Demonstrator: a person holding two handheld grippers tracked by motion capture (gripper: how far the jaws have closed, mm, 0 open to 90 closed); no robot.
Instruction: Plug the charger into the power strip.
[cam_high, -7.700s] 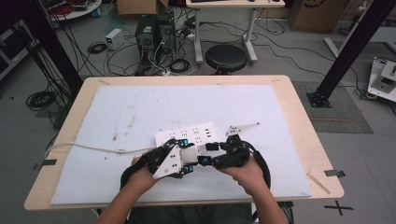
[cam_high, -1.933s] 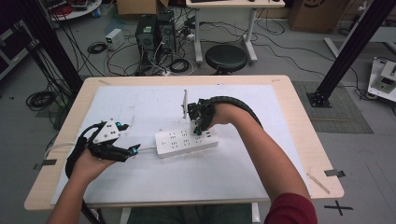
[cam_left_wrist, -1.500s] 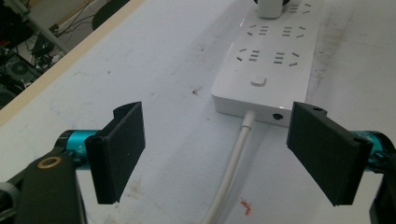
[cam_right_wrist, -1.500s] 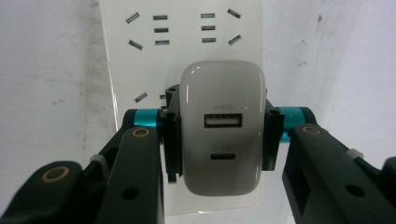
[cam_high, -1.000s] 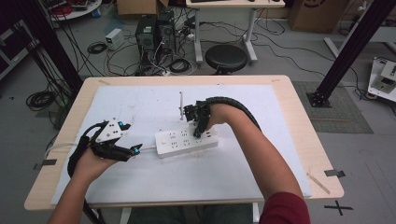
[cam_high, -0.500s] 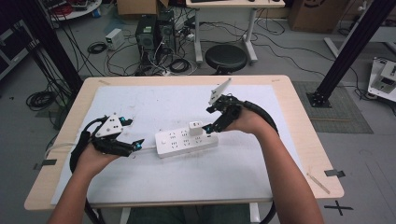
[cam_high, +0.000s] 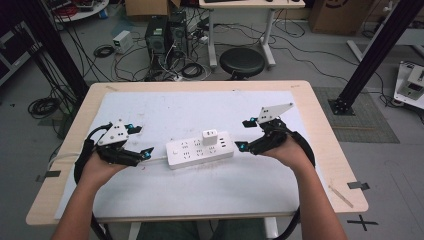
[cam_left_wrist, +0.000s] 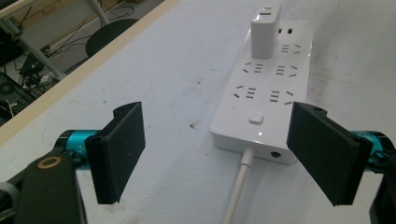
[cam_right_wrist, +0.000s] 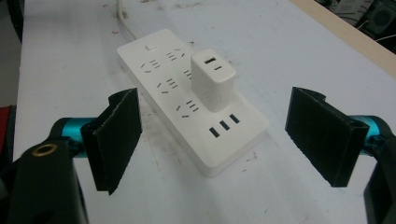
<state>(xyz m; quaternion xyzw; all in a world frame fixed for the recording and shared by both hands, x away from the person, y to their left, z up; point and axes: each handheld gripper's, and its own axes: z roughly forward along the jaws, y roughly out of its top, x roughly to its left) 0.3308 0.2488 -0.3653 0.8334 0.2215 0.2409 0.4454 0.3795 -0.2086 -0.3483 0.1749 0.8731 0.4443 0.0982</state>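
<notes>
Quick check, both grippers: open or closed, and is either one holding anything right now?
Left gripper: open, holding nothing, near the cord end of the power strip.
Right gripper: jaws have just been opening, now wide open, nothing between them; the charger sits plugged into the strip.

Power strip (cam_high: 199, 150) lies at frame centre on the table (cam_high: 165, 100); charger (cam_high: 209, 137) plugged into its right half.

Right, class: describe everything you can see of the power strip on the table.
The power strip is a white, smooth, plastic-looking bar lying flat on the white mat. Its top carries rows of sockets, three USB slots at one end and a small button at the other, where a white cord leaves it. A white charger stands plugged in upright. Neither gripper touches it.
</notes>
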